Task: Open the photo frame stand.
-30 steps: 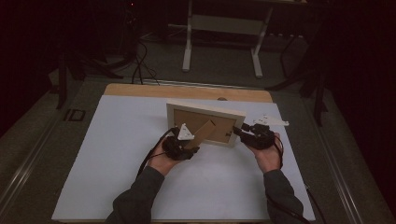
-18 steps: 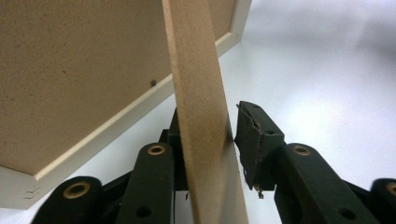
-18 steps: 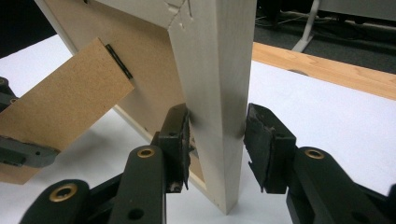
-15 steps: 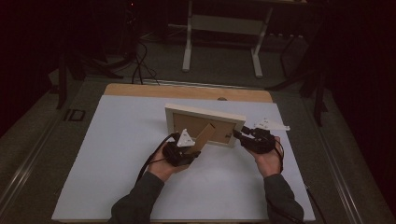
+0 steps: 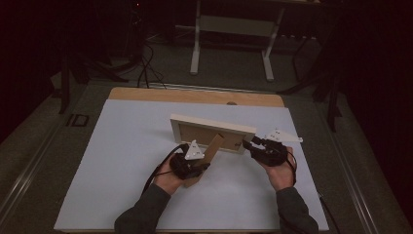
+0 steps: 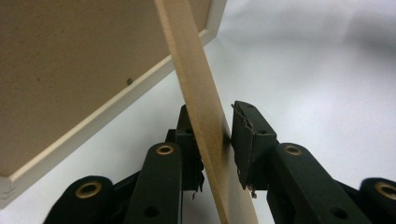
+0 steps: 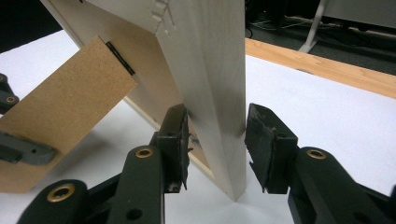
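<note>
1. Dim room, with a white table sheet (image 5: 122, 161) over a wooden top; a picture frame (image 5: 213, 134) stands near the centre, its back toward the person.
2. At about 7 o'clock from the frame, the left gripper (image 5: 200, 167) has just been closing its jaws on the cardboard easel leg (image 6: 201, 107); the leg stands between the pads, which look pressed on it.
3. At 3 o'clock of the frame, the right gripper (image 7: 215, 140) straddles the frame's side rail: the left pad touches it and a small gap shows at the right pad, so the hold looks loose.
4. Risk: the leg hangs on a thin hinge (image 7: 120, 58); pulling it too far or twisting it could tear the hinge.
5. Risk: with the rail loosely held, the frame could tip or slide as the leg swings.
</note>
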### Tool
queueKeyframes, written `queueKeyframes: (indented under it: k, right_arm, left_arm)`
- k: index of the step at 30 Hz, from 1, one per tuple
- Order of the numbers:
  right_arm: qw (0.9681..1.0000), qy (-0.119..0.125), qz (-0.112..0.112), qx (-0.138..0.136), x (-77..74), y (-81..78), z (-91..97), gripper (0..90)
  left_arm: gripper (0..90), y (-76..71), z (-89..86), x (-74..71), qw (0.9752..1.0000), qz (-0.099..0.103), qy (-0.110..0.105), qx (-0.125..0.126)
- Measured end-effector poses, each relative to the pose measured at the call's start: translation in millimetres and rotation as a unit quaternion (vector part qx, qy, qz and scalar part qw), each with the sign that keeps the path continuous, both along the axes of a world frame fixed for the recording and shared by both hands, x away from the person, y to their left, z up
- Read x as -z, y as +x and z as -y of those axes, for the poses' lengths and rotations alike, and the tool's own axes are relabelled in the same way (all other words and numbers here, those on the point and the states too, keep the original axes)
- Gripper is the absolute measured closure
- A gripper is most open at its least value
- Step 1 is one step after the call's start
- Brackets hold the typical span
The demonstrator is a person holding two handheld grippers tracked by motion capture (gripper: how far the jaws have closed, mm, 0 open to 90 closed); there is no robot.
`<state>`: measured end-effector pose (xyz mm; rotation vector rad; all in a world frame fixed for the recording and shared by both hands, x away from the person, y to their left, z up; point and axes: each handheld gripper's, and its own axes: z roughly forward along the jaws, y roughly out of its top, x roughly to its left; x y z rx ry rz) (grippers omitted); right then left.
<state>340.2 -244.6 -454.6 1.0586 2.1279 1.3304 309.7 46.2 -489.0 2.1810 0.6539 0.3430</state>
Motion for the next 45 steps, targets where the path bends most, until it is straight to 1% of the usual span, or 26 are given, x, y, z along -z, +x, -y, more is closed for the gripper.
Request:
queueKeyframes:
  k: [1, 5, 7, 9, 11, 15, 20, 25, 29, 34, 35, 37, 42, 45]
  right_arm:
    - [1.0000, -0.001, 0.001, 0.000, 0.4, -1.1, 0.0, 59.7]
    - [1.0000, -0.003, 0.004, 0.000, 1.4, -4.8, -0.7, 59.6]
    - [1.0000, -0.001, 0.004, -0.001, 1.9, -5.8, -0.6, 59.5]
    - [1.0000, 0.000, 0.005, -0.001, 2.5, -6.5, -0.5, 59.4]
    - [1.0000, 0.000, 0.005, -0.001, 3.0, -7.3, -0.5, 59.3]
    - [1.0000, 0.002, 0.006, -0.002, 4.2, -9.3, -0.3, 59.1]
    - [1.0000, 0.007, 0.006, -0.001, 5.9, -12.7, -0.2, 58.8]
    - [1.0000, 0.004, 0.006, -0.004, 7.1, -15.5, 0.2, 58.6]
    - [1.0000, 0.006, 0.006, -0.005, 7.9, -17.0, 0.1, 58.4]
    - [0.9999, 0.008, 0.005, -0.004, 9.0, -18.5, 0.4, 58.4]
    - [0.9999, 0.009, 0.005, -0.004, 9.3, -18.5, 0.6, 58.4]
    - [0.9999, 0.011, 0.005, -0.006, 9.9, -18.2, 1.1, 58.2]
    - [0.9998, 0.018, 0.002, -0.007, 11.4, -17.6, 2.3, 57.7]
    - [0.9998, 0.018, -0.005, -0.008, 14.0, -16.6, 3.7, 57.2]
  left_arm:
    - [73.8, -0.3, -0.8, 0.8, 1.0000, 0.004, 0.001, -0.004]
    - [74.9, -0.4, -4.8, 3.1, 0.9999, 0.003, 0.001, -0.012]
    - [75.5, -1.3, -5.5, 3.8, 0.9999, 0.002, -0.002, -0.013]
    - [75.7, -1.9, -5.3, 4.4, 1.0000, 0.003, 0.001, -0.009]
    - [75.8, -2.3, -4.5, 5.5, 0.9999, 0.004, 0.004, -0.011]
    - [75.9, -2.3, -5.0, 8.3, 0.9999, 0.001, 0.007, -0.014]
    - [75.9, -4.9, -4.8, 10.2, 0.9999, 0.001, 0.010, -0.009]
    - [75.6, -9.0, -4.5, 11.1, 1.0000, -0.001, 0.009, -0.002]
    - [73.8, -13.2, -5.3, 11.5, 0.9999, 0.002, 0.009, 0.005]
    - [71.1, -17.9, -8.2, 13.6, 1.0000, -0.002, 0.006, 0.006]
    - [70.1, -18.1, -9.1, 14.2, 0.9999, -0.005, 0.009, 0.009]
    - [67.0, -18.8, -11.9, 14.5, 0.9999, -0.003, 0.012, 0.008]
    - [61.5, -17.6, -22.9, 13.2, 0.9999, -0.011, -0.006, -0.001]
    - [59.2, -16.9, -27.3, 13.4, 0.9999, -0.013, -0.008, -0.005]
